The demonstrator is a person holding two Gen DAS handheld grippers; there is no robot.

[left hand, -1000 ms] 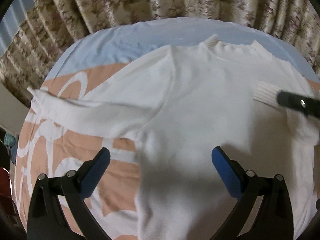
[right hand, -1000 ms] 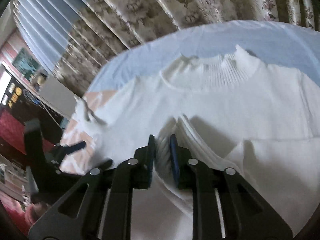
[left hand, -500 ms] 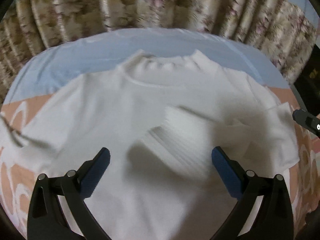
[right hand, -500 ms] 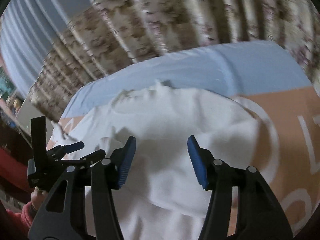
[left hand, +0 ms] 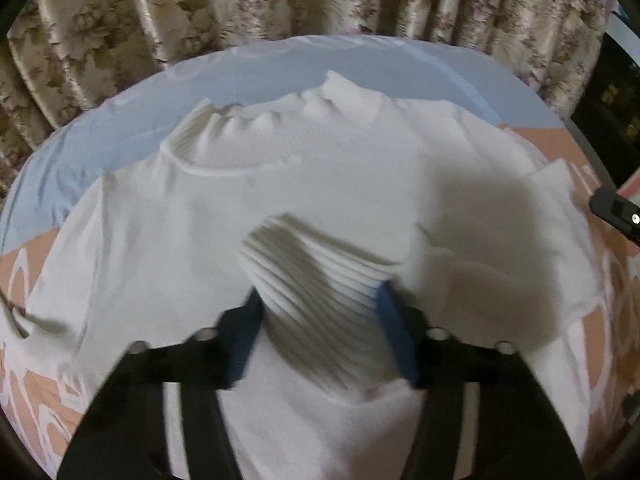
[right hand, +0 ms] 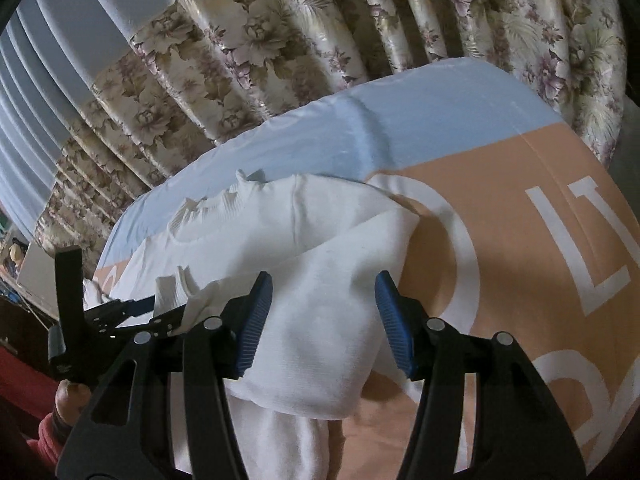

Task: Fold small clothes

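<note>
A white knit sweater (left hand: 248, 216) lies flat on the bed, collar (left hand: 260, 136) at the far side. Its right sleeve is folded across the chest, and the ribbed cuff (left hand: 320, 280) sits between the blue pads of my left gripper (left hand: 320, 332), which has closed in around it. In the right wrist view the folded sleeve (right hand: 320, 312) lies under my right gripper (right hand: 320, 320), which is open and empty above it. The left gripper also shows there (right hand: 132, 312), at the left, with the cuff (right hand: 176, 292) in it.
The bed has a peach cover with white lettering (right hand: 520, 240) and a light blue sheet (left hand: 360, 64) at the far side. Floral curtains (left hand: 280, 4) hang behind it. Dark furniture (left hand: 612, 92) stands at the right.
My right gripper let go of the cuff, opened and pulled back to the right. My left gripper moved over the chest and closed in on the ribbed cuff.
</note>
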